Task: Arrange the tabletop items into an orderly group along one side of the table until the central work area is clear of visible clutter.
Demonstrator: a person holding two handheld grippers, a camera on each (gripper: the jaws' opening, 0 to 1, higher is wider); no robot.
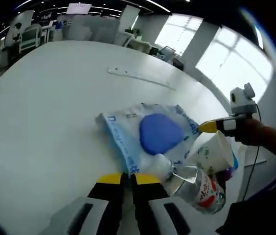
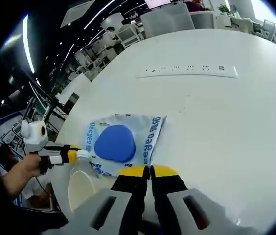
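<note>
A white-and-blue wipes pack (image 1: 152, 134) (image 2: 118, 142) with a blue oval lid lies flat on the white table (image 1: 45, 112) (image 2: 226, 127). A clear bottle (image 1: 199, 188) with a red label lies beside it, next to a paper cup (image 1: 212, 152) (image 2: 81, 191). My left gripper (image 1: 128, 179) (image 2: 72, 155) has its jaws shut, tips at the pack's near corner. My right gripper (image 2: 149, 171) (image 1: 206, 127), also shut, sits at the pack's opposite edge above the cup. Whether either pinches the pack's edge is unclear.
A long white socket strip (image 1: 138, 77) (image 2: 189, 71) is set into the table beyond the pack. The table's edge runs close behind the cup and bottle. Office desks and chairs (image 2: 128, 29) stand further off. A person's hand (image 2: 18, 174) holds the left gripper.
</note>
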